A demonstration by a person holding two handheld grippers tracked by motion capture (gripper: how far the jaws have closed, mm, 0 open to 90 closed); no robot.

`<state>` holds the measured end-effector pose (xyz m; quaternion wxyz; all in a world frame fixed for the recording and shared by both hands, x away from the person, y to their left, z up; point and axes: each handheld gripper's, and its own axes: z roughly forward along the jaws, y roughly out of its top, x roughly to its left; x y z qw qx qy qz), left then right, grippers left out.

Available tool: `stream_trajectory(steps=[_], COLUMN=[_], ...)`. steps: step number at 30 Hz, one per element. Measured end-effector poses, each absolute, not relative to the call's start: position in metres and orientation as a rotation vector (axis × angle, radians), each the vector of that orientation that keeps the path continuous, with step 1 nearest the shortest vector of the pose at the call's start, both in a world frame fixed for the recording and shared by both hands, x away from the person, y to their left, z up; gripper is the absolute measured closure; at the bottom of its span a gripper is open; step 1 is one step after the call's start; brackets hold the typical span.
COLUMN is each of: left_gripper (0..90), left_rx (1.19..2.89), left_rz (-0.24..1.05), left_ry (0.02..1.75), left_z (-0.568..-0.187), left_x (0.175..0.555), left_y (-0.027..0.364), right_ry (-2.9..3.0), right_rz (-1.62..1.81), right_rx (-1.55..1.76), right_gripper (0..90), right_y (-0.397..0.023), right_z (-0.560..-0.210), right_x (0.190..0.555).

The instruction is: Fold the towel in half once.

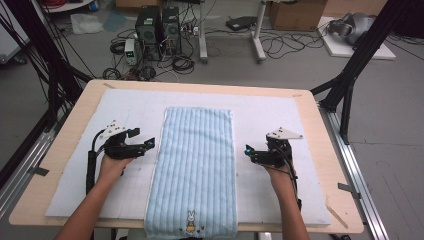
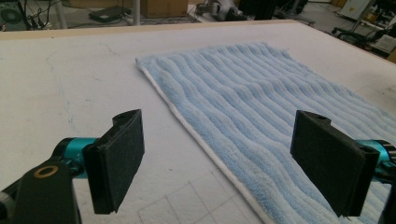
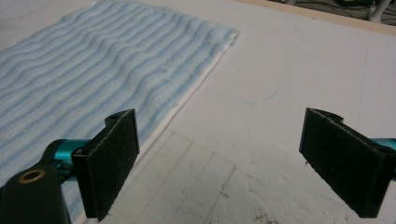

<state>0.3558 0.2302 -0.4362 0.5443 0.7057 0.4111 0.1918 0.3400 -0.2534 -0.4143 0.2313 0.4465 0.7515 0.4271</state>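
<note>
We see both forearms come in from the bottom of the high view, each hand wrapped around a gripper held low over the white foam mat (image 1: 280, 107) on the pale wooden table (image 1: 70, 145). The left gripper (image 1: 150, 144) points inward at the long left edge of the ribbed light-blue terry towel (image 1: 197, 160), its jaws spread wide with nothing between them; in the left gripper view one pad hangs over the bare mat, the other over the towel's edge. The right gripper (image 1: 248, 151) mirrors it just off the towel's right edge, jaws equally wide and empty. The towel lies flat, lengthwise down the middle of the mat, its near end with a small rabbit motif (image 1: 190, 222) hanging over the table's front edge and cut off by the frame. The hands' fingers are mostly hidden behind the gripper bodies.
</note>
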Motion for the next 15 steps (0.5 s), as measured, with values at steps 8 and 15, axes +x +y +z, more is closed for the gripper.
stream_trajectory(steps=[8,15], left_gripper=[18.0,19.8], left_rx=[1.678,1.665], left_rz=[0.442,0.436], left_ry=[0.986,1.009], left_z=[-0.439,-0.439], left_x=[0.358,0.366], left_y=[0.229,0.229], right_ry=[2.068,2.075], right_rz=[1.175,1.179], right_rx=[1.228,1.226], right_gripper=[11.1,11.1], right_y=[-0.253,-0.253], right_z=[-0.415,-0.414], right_x=[0.341,0.34])
